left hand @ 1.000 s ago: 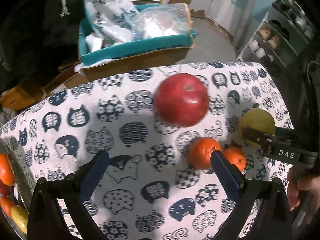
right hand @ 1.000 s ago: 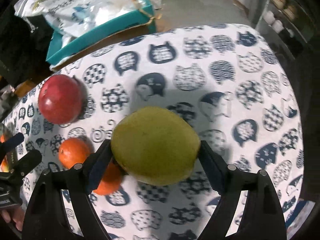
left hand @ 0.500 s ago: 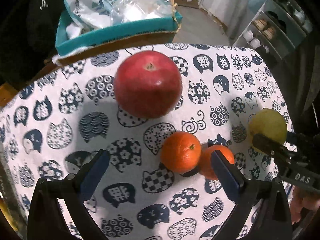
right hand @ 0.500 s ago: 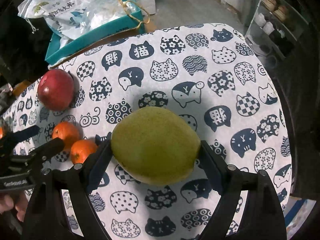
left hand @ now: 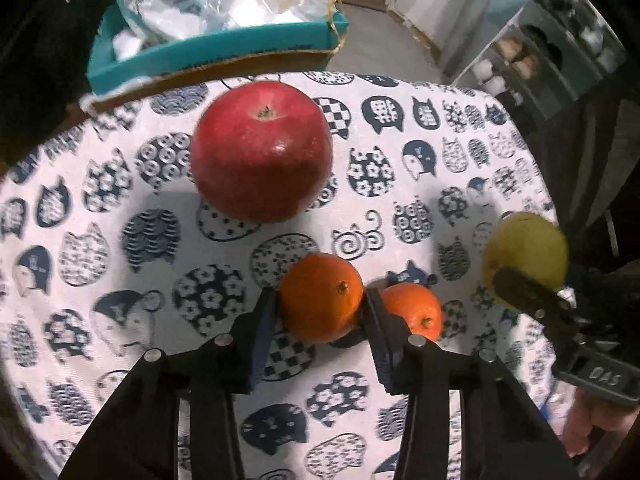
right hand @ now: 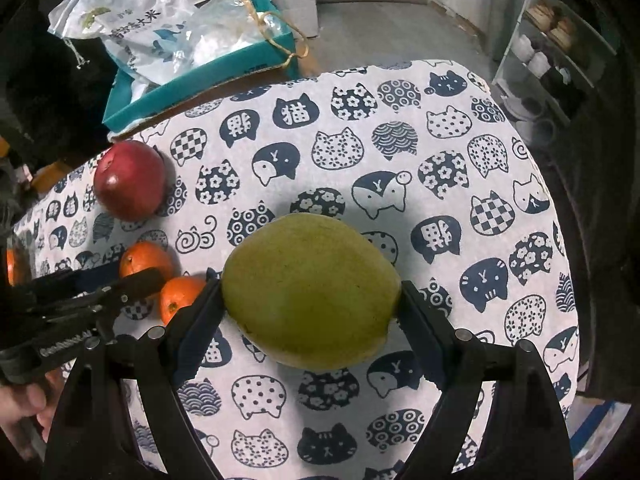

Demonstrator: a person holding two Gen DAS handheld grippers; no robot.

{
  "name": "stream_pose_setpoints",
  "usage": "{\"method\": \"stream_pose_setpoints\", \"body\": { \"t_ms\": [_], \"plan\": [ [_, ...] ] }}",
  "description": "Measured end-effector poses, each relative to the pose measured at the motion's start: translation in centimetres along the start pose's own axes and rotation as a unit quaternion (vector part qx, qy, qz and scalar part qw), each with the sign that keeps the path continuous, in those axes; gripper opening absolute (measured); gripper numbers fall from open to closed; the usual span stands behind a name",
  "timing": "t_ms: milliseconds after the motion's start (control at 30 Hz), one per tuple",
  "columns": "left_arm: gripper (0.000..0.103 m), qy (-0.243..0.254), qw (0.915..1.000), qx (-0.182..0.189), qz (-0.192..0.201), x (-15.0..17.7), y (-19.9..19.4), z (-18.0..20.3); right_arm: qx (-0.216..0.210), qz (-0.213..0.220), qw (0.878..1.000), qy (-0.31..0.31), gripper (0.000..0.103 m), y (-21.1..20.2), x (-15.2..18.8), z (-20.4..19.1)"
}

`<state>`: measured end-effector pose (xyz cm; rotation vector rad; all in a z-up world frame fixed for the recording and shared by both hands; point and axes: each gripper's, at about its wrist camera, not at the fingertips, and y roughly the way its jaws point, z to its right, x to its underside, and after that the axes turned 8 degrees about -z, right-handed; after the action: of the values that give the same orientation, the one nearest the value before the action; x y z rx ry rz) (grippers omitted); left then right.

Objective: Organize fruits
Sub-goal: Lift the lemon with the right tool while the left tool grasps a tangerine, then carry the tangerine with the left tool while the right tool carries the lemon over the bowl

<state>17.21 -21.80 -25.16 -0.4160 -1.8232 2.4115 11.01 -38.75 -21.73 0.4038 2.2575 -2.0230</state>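
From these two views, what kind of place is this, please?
Probably a home, perhaps a storage or living corner: a table under a cat-print cloth, a shelf with shoes or the like at right, and a cardboard box holding plastic bags behind the table.

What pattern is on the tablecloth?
Navy cat heads on white tablecloth, clearest in the right wrist view.
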Motion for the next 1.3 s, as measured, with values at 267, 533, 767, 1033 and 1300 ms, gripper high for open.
{"method": "stream_pose_setpoints", "body": {
  "t_ms": [267, 533, 767, 1033, 1300],
  "plan": [
    [0.043, -0.012, 0.9993, -0.013, 0.033, 0.4, -2.4, -0.9, 0.001, 0.019, 1.000, -0.017, 0.085, -1.4, 0.2, -1.1],
    [0.043, -0.012, 0.9969, -0.027, 0.072, 1.4, -6.0, -1.5, -0.002, 0.044, 0.999, -0.027, 0.085, -3.6, 0.4, -2.3],
    [0.043, -0.012, 0.9935, -0.045, 0.104, 2.2, -8.9, -1.9, -0.005, 0.066, 0.997, -0.038, 0.085, -5.5, 0.8, -3.4],
    [0.043, -0.009, 0.9888, -0.057, 0.138, 3.7, -12.6, -2.5, -0.006, 0.092, 0.994, -0.055, 0.085, -7.8, 1.2, -4.9],
    [0.043, -0.017, 0.9843, -0.058, 0.166, 5.1, -16.0, -3.6, -0.016, 0.121, 0.990, -0.074, 0.085, -10.4, 1.5, -6.7]
  ]
}}
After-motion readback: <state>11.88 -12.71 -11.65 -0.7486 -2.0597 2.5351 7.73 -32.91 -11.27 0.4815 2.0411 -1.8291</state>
